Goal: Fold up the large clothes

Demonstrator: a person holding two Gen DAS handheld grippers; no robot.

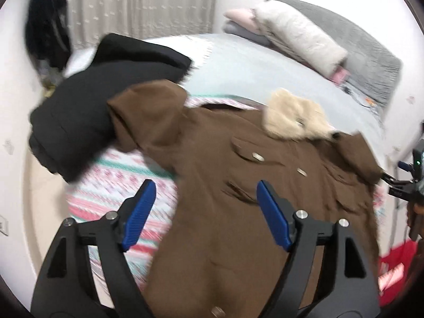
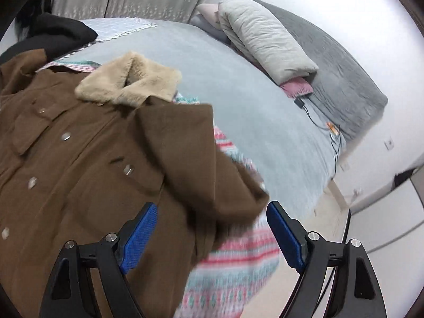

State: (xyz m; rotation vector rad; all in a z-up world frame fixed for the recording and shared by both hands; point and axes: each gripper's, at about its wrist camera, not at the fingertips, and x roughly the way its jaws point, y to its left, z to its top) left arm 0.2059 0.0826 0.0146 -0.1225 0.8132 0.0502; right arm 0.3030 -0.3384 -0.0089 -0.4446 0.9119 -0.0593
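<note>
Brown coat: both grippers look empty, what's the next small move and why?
Probably take the right gripper down onto the sleeve and close. The coat lies front up on the bed, buttoned, both sleeves spread outward. The right gripper's fingers stand open over the cuff, gripping nothing. The left gripper is open too, over the coat's edge.

Brown coat (image 1: 212,180) with cream fur collar lies front-up, buttoned, on bed.

The bed (image 2: 238,111) carried a pale blue-grey cover. A patterned pink-and-teal blanket (image 1: 127,180) lay across its near end, and a brown coat (image 1: 238,190) with a cream fur collar (image 2: 132,79) lay spread, front up, on that blanket. A black garment (image 1: 87,100) lay heaped beside the coat. Pillows (image 2: 265,37) rested at the headboard end.
</note>
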